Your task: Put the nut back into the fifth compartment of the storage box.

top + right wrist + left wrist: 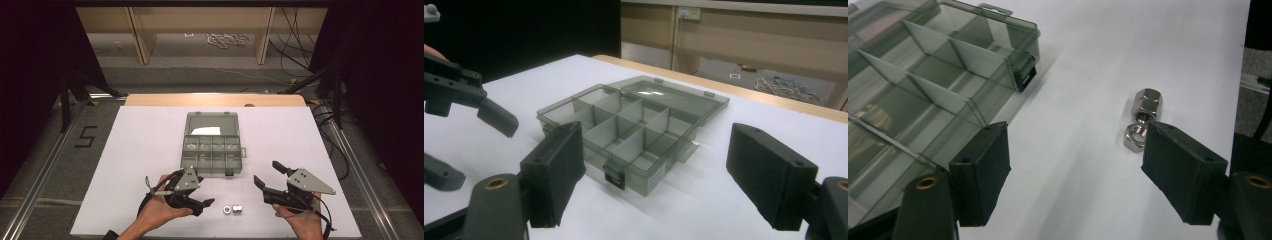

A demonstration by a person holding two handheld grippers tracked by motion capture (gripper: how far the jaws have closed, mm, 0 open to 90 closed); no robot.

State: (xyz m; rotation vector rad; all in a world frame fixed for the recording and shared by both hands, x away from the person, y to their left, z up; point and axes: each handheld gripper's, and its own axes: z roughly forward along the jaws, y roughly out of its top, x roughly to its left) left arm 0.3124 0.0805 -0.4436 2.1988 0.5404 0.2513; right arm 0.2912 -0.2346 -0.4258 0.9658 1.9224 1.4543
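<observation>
A clear grey organiser box [212, 156] lies open mid-table, its lid [211, 123] flat behind it and its dividers [624, 127] marking several compartments. Two small metal nuts [232, 209] lie side by side on the white sheet near the front edge; in the left gripper view, the nuts [1143, 117] sit just beyond the right jaw. My left gripper [204, 191] is open and empty, between the box's front wall and the nuts. My right gripper [268, 174] is open and empty, right of the box, facing the box [624, 130]. The left gripper [476, 147] shows at the left of the right gripper view.
A white sheet [150, 150] covers the table, whose wooden far edge [215, 100] shows behind it. Bare sheet lies to both sides of the box. Beyond the table are a floor with cables [227, 39] and wooden posts [263, 35]. A black latch [1024, 77] sits on the box's front.
</observation>
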